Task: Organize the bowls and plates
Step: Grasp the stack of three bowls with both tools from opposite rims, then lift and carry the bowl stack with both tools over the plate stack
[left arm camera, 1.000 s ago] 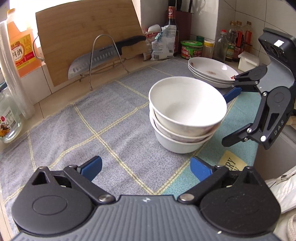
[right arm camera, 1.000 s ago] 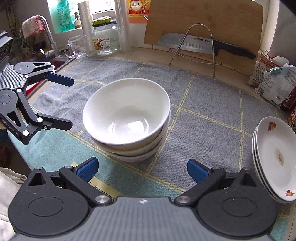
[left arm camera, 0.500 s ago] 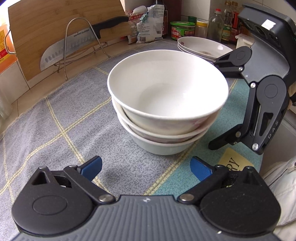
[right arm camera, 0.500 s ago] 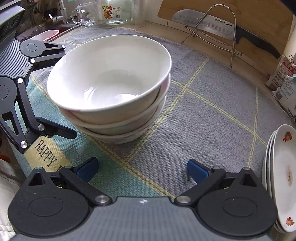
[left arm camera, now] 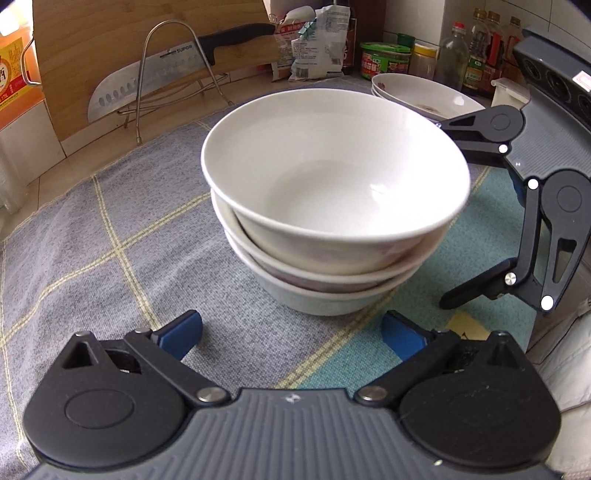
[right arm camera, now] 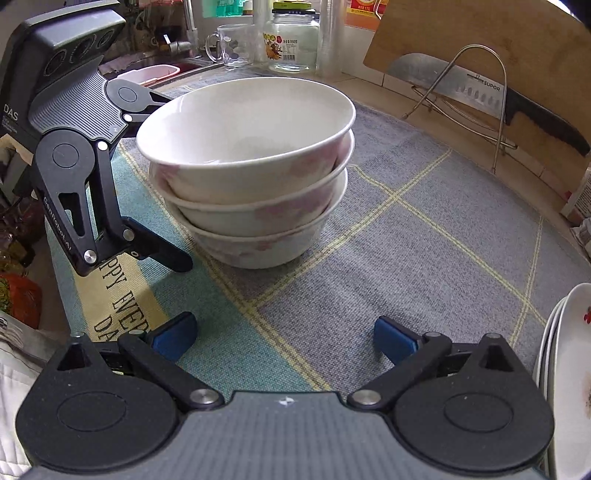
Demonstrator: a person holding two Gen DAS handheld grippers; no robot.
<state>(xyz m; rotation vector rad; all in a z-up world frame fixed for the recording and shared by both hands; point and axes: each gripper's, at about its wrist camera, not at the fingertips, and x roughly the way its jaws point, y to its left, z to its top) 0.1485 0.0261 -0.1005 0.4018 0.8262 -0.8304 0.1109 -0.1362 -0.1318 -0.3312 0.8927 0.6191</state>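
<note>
A stack of three white bowls (left arm camera: 332,199) with faint pink flowers stands on the grey checked mat (left arm camera: 110,236); it also shows in the right wrist view (right arm camera: 251,173). My left gripper (left arm camera: 291,334) is open and empty, low on the near side of the stack. My right gripper (right arm camera: 284,338) is open and empty, low on the other side of the stack. Each gripper shows in the other's view, close beside the bowls. A stack of white plates (left arm camera: 424,94) with small flowers sits behind the bowls, and at the right edge of the right wrist view (right arm camera: 565,373).
A cleaver on a wire rack (left arm camera: 177,70) leans on a wooden cutting board (left arm camera: 110,33) at the back. Snack bags, jars and bottles (left arm camera: 384,61) line the back wall. A glass jar (right arm camera: 293,40), a mug and a sink are far left in the right wrist view.
Both grippers have moved in closer to the bowl stack and lower toward the mat, one on each side. The bowls and plates have not moved.
</note>
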